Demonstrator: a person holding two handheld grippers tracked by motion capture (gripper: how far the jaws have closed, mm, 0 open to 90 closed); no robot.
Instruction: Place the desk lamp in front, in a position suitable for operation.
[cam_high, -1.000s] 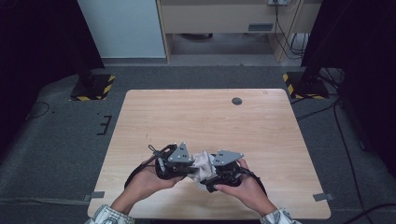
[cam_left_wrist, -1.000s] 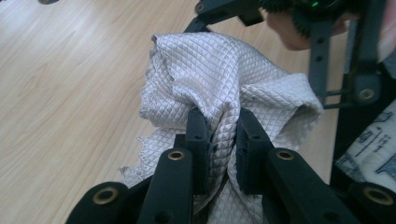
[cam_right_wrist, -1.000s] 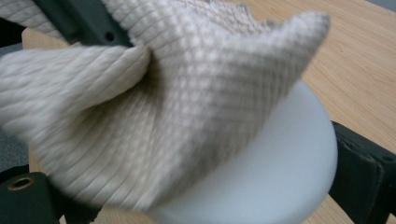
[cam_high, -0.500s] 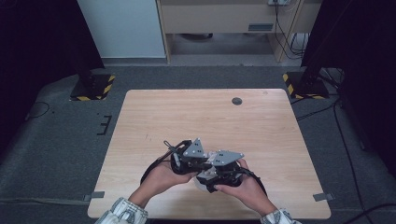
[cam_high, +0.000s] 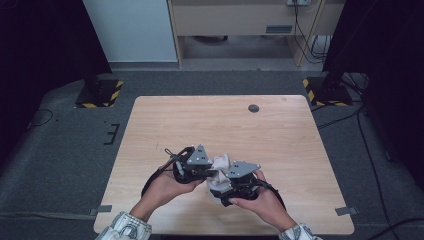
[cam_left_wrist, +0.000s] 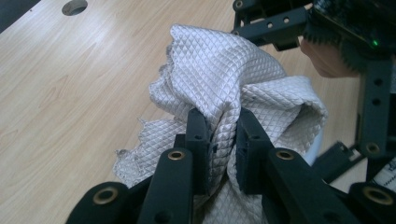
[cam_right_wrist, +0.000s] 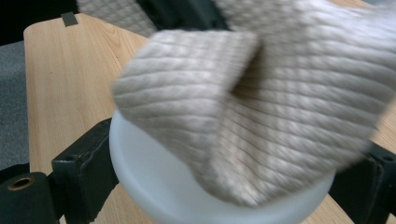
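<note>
High view: left gripper (cam_high: 204, 169) and right gripper (cam_high: 225, 187) meet over the table's (cam_high: 280, 145) near edge, white quilted cloth (cam_high: 220, 164) between them.
Left gripper view: jaws pinch the cloth.
Right gripper view: jaws clasp a white round dish (cam_right_wrist: 187, 196), cloth bunched on it.

No readable text, label, brand or number anywhere. Only signs: yellow-black hazard stripes on the two stand bases on the floor, one far left of the table (cam_high: 97, 95), one far right (cam_high: 325, 92). A white label edge (cam_left_wrist: 388, 168) shows on the other gripper at the right of the left gripper view; print too small to read. The grey top plates carry small dark marks, illegible.
</note>
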